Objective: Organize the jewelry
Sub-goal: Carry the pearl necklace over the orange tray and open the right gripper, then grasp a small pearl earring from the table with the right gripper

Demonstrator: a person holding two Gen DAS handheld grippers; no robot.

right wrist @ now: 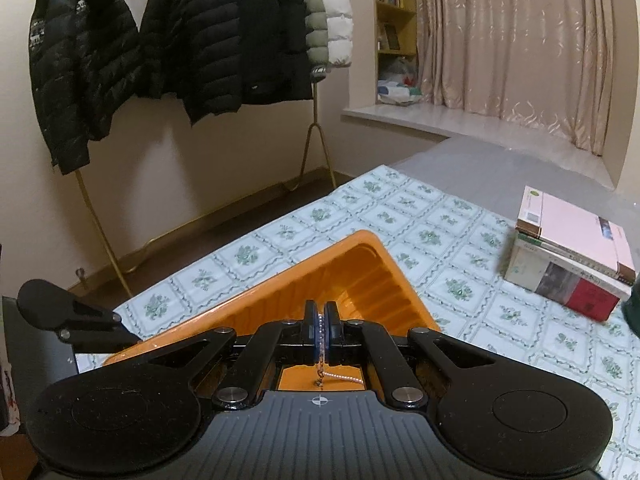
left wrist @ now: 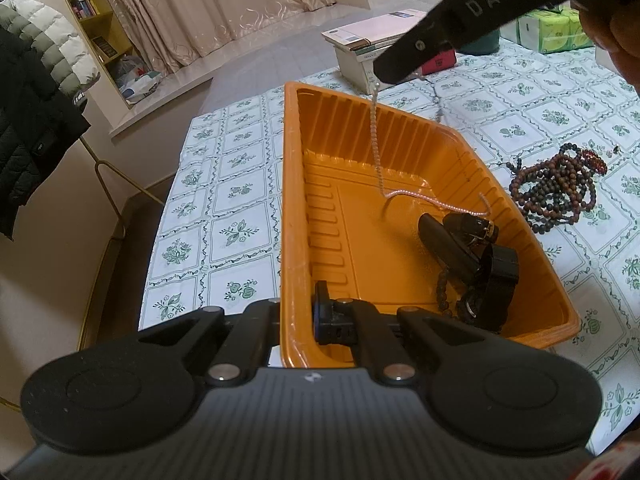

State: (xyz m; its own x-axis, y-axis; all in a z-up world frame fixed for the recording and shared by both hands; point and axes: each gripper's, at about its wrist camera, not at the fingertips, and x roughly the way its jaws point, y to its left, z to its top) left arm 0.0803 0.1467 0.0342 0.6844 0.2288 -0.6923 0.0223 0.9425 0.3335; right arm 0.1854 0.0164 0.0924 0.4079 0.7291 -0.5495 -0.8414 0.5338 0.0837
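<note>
An orange plastic tray (left wrist: 304,184) sits on the patterned tablecloth. My left gripper (left wrist: 298,316) is shut on the tray's near rim, one finger inside and one outside. My right gripper (right wrist: 321,330) is shut on a thin pearl chain (left wrist: 376,140); in the left wrist view it hangs from the right gripper's tip (left wrist: 394,70) above the tray, with its lower end lying on the tray floor. A black watch (left wrist: 468,248) and dark bead bracelets (left wrist: 444,300) lie inside the tray. A pile of brown bead necklaces (left wrist: 560,188) lies on the cloth right of the tray.
A stack of books (right wrist: 572,264) stands on the table beyond the tray. Green tissue packs (left wrist: 548,28) sit at the far right. A coat rack with jackets (right wrist: 160,40) stands by the wall past the table's edge.
</note>
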